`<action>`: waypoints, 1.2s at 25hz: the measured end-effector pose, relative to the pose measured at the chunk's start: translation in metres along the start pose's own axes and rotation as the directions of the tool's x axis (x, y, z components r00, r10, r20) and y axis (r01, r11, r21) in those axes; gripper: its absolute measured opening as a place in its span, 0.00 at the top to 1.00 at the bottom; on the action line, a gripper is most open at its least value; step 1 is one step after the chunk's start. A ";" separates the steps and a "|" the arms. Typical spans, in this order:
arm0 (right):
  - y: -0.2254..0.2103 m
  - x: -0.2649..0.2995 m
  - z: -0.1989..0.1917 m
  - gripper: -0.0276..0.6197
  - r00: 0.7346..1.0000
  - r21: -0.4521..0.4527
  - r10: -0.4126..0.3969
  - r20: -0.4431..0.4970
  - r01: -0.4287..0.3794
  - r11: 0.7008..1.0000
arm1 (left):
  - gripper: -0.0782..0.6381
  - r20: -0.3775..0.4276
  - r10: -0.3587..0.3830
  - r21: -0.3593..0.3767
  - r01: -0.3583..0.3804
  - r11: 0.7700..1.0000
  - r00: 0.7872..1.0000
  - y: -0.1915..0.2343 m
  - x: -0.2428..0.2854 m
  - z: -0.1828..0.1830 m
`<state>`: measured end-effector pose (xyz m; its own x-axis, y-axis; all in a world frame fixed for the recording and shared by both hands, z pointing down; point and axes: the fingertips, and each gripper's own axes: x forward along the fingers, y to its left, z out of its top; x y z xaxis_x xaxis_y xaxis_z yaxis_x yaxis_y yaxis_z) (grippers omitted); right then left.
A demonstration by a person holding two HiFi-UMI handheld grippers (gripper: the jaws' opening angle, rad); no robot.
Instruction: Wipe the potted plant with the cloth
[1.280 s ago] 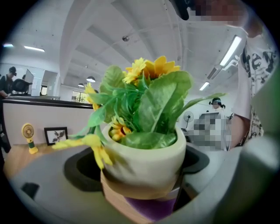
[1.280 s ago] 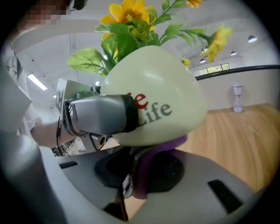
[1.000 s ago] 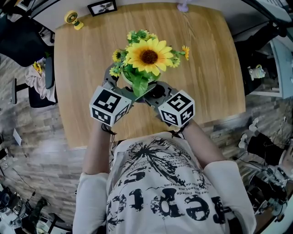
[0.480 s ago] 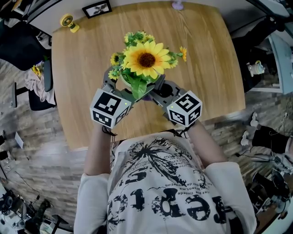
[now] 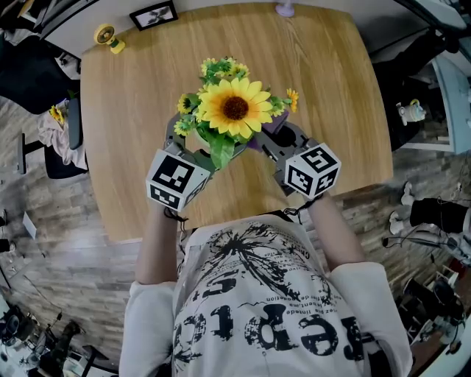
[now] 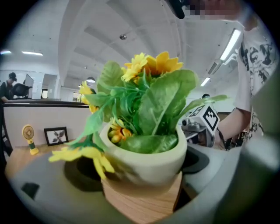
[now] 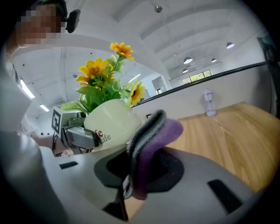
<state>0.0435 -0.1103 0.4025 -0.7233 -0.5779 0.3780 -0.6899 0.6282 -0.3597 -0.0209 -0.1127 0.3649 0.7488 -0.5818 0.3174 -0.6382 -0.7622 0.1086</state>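
Note:
A potted plant (image 5: 234,109) with a large sunflower and green leaves stands at the middle of the wooden table (image 5: 335,88). My left gripper (image 5: 191,140) grips its pale pot (image 6: 144,164) from the left, jaws wide and shut on it. The pot's wooden base sits between those jaws in the left gripper view. At the pot's right side my right gripper (image 5: 271,137) is shut on a folded purple and grey cloth (image 7: 153,135). The cloth (image 5: 276,121) lies close beside the pot (image 7: 111,118); I cannot tell whether they touch. The left gripper (image 7: 74,131) shows behind the pot in the right gripper view.
A small framed picture (image 5: 153,15) and a yellow desk fan (image 5: 107,35) stand at the table's far left corner. A small pale object (image 5: 285,9) sits at the far edge. The person's body is against the near edge, with chairs and clutter on the floor around.
My right gripper has swung to the right with the cloth, from in front of the pot round to its right side. The left gripper has stayed on the pot.

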 end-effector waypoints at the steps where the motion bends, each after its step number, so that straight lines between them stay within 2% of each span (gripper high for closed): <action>1: -0.006 -0.002 0.002 0.84 1.000 0.003 -0.015 0.006 0.015 1.000 | 0.16 -0.006 0.001 0.002 -0.001 1.000 1.000 0.001 0.001 -0.002; 4: -0.025 -0.005 0.006 0.84 0.998 -0.005 -0.064 0.016 0.064 0.998 | 0.16 -0.014 0.000 -0.003 0.000 1.000 1.000 0.006 0.004 -0.013; 9: -0.058 -0.019 0.022 0.84 0.984 -0.118 -0.173 0.047 0.178 0.977 | 0.16 -0.047 0.002 -0.009 -0.002 1.000 0.999 0.008 0.017 -0.039; 12: -0.074 -0.027 0.035 0.84 0.974 -0.147 -0.210 0.086 0.221 0.964 | 0.16 -0.064 -0.011 -0.011 0.010 1.000 0.998 0.007 0.030 -0.060; 19: -0.097 -0.043 0.040 0.84 0.966 -0.185 -0.229 0.118 0.248 0.951 | 0.16 -0.081 -0.018 -0.069 0.013 0.998 0.997 0.003 0.061 -0.104; 26: -0.115 -0.046 0.029 0.84 0.965 -0.212 -0.250 0.081 0.262 0.942 | 0.16 -0.187 -0.089 0.019 0.094 0.995 0.978 -0.013 0.086 -0.143; 30: -0.119 -0.033 0.023 0.84 0.970 -0.218 -0.236 0.058 0.243 0.945 | 0.16 -0.234 -0.110 0.039 0.122 0.992 0.966 -0.009 0.091 -0.164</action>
<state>0.1489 -0.1778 0.4134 -0.5408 -0.7388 0.4021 -0.8212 0.5672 -0.0623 0.0243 -0.1123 0.5473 0.7515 -0.4118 0.5153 -0.5346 -0.8379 0.1100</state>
